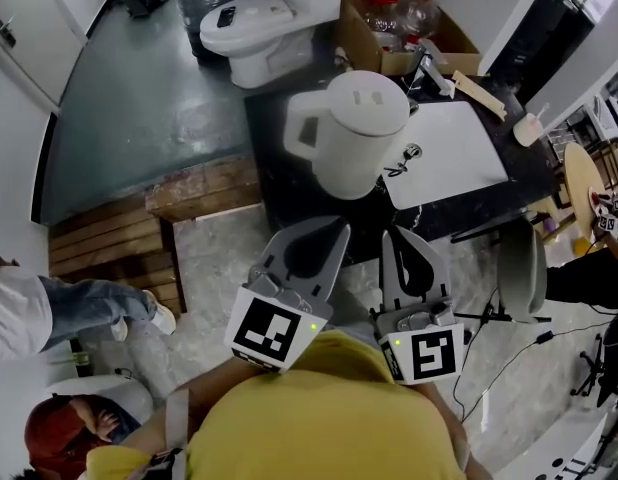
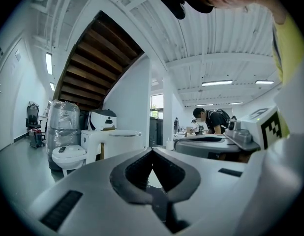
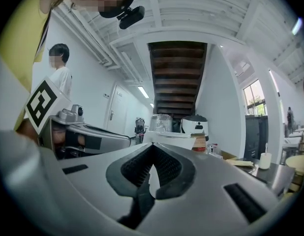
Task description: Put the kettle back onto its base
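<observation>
The white kettle (image 1: 354, 133) is seen upright on the left half of the dark table (image 1: 274, 183), just beside a white sheet (image 1: 444, 153) laid on the table. Short of the table's near edge, the left gripper (image 1: 329, 230) and right gripper (image 1: 399, 236) are held level. The fingers of each are pressed together on nothing.

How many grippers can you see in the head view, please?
2. The left gripper sits at lower centre, the right gripper just to its right; both are shut, empty, short of the white kettle.
</observation>
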The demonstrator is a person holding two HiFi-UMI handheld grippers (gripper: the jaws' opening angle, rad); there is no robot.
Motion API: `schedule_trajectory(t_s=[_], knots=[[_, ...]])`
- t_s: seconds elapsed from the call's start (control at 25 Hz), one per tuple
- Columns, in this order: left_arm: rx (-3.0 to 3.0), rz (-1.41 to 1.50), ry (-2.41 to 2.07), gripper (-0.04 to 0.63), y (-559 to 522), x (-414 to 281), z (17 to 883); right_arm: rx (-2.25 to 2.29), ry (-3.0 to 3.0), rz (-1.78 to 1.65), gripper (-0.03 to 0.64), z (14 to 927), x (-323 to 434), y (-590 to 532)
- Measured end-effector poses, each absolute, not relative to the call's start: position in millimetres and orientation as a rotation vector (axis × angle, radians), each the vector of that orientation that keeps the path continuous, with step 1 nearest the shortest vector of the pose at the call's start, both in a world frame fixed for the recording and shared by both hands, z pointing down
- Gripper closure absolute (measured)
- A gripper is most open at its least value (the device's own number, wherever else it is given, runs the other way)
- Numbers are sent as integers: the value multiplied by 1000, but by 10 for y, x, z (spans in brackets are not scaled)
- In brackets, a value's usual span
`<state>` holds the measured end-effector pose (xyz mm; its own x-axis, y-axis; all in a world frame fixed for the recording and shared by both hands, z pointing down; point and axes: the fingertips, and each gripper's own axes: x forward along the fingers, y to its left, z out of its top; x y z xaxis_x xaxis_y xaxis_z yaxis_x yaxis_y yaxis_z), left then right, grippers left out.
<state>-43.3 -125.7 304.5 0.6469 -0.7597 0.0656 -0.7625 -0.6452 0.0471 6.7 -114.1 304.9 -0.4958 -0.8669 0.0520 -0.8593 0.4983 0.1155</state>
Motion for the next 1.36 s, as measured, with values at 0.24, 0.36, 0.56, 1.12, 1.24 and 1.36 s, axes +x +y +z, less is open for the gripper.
schedule_trajectory(t_s=[0.24,0.36,0.56,1.12,1.24,1.36], knots=[[2791,83,-1288,584,-1195,-431,3093,1499,-2646,-66,609,3110,35,-1039],[2800,95,-1261,584,-1158,-415,3115,1473,-2647,-61,609,3139,-16,-1018],[2763,92,-1248,584,-1129,-453,3137,1495,-2654,-67,609,3073,-68,-1036],[2794,77,-1265,584,-1128,-507,3083,1464,-2651,-111,609,3078,-124,-1020],[2791,78,-1268,584,-1132,-521,3090,1440,-2643,-116,609,3113,-131,-1012],[2788,81,-1269,584,-1134,-534,3100,1427,-2641,-119,609,3125,-146,-1009]])
